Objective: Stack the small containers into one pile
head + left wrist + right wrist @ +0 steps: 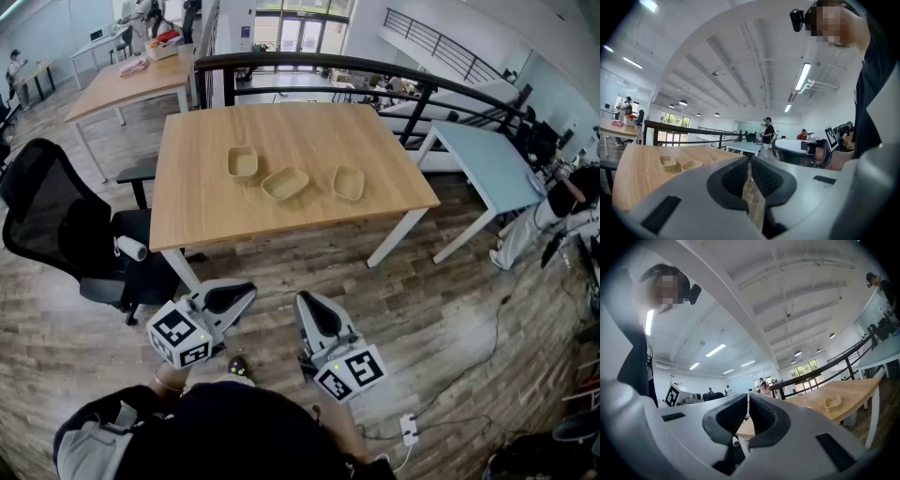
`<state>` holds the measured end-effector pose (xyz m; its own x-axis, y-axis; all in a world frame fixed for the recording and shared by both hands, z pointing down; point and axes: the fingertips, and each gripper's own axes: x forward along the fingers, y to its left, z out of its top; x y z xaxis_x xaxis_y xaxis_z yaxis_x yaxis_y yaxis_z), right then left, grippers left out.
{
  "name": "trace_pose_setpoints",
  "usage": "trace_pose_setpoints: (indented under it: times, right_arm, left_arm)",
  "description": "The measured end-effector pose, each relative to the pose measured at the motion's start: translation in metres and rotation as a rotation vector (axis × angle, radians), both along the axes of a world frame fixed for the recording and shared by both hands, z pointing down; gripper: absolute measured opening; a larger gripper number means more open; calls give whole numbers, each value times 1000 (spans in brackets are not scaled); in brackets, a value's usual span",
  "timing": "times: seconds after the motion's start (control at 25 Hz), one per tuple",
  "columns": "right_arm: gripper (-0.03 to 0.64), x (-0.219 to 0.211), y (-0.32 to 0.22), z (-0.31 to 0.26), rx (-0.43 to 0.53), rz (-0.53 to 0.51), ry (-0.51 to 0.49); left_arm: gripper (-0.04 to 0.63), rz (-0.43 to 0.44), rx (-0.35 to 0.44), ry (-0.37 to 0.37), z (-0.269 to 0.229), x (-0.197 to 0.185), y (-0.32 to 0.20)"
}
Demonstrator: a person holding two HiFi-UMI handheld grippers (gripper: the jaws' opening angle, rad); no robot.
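— Wooden table (pixel 187 202): where are the small containers (pixel 285 183)?
— Three in a row, apart, unstacked. The right gripper view shows only one.
— And the tools?
— Left gripper (pixel 247 292) and right gripper (pixel 306 300) are closed, empty, well short of the table.

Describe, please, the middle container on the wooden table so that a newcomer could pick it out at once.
Start at the large wooden table beside the black office chair. Near its centre, three small beige containers lie in a row, none touching. The middle container lies plainly askew to the table's edges, while the left container and the right container sit squarer.
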<state>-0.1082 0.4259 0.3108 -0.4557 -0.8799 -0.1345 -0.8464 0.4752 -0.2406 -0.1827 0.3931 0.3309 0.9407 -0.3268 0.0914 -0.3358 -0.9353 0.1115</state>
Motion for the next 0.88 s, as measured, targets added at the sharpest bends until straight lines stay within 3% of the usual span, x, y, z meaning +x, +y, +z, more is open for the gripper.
trace_pose_setpoints:
  times: [0.6,0.88]
  right_arm:
    - [32,-7,-45,7,-21,64,-17]
    - [32,-27,-82,14,-60,87,30]
  left_arm:
    - [37,22,-44,7,11,-13,-41]
    - [37,35,-29,-10,14,-33,-75]
